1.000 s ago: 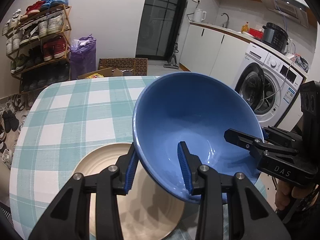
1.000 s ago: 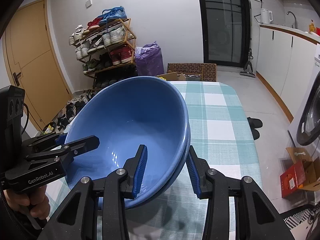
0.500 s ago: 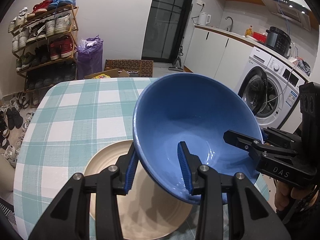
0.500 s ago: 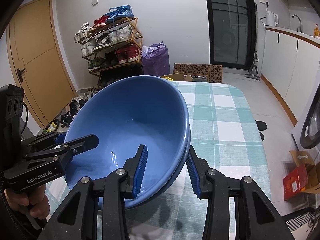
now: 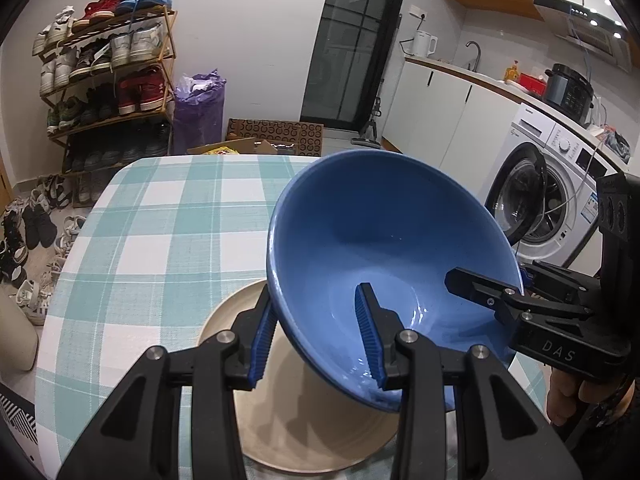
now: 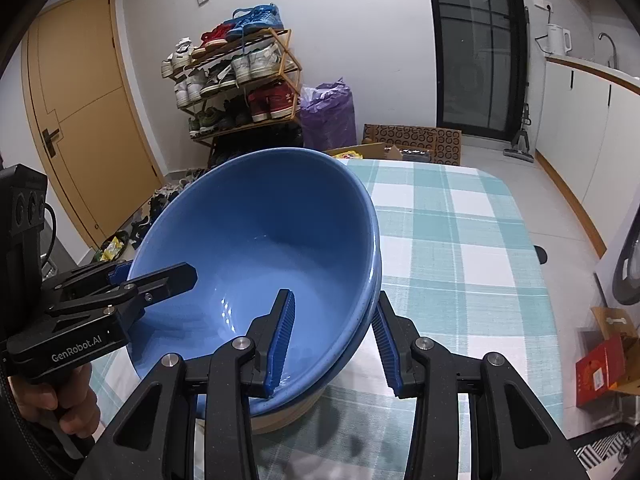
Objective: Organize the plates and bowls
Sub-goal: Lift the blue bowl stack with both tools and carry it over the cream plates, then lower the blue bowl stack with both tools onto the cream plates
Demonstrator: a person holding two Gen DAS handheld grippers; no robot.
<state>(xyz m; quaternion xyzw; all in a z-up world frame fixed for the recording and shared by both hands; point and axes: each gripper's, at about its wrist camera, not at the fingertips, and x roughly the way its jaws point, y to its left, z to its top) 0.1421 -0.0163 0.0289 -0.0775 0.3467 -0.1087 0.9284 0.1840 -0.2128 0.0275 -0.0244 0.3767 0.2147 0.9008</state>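
- Two grippers hold one glossy blue ceramic bowl (image 5: 384, 240) by opposite sides of its rim, above the table (image 5: 160, 232) with the teal-and-white checked cloth.
- The left gripper (image 5: 316, 340) has its ribbed blue pads closed on the bowl's near-left wall, one pad outside and one inside.
- The right gripper (image 6: 332, 340) clamps the rim the same way on the right side, inner pad in the basin, outer pad against the outside wall.
- In the right wrist view a second blue rim shows just under the first, so this may be two nested bowls; I cannot tell for sure.
- The bowl is tilted in both views, and its basin looks bare and shiny.
- A round cream ceramic plate (image 5: 320, 432) lies flat on the cloth directly beneath the bowl; whether the bowl's base touches it is hidden.
- The bowl fills the middle of both views and blocks much of the table behind it.
- A hand (image 6: 60, 404) grasps the left gripper's handle at the lower left of the right wrist view.
- Far left, against the wall, stands a wooden shoe rack (image 5: 108, 72) full of shoes, with a purple plastic bag (image 5: 200, 108) beside it and more shoes on the floor.
- A patterned cardboard box (image 5: 276, 136) sits on the floor beyond the table's far edge.
- On the right stands a white washing machine (image 5: 556, 196) under a counter bearing a black cooker (image 5: 568, 86) and a white kettle (image 5: 424, 44).
- A tan wooden door (image 6: 80, 120) is at far left in the right wrist view.
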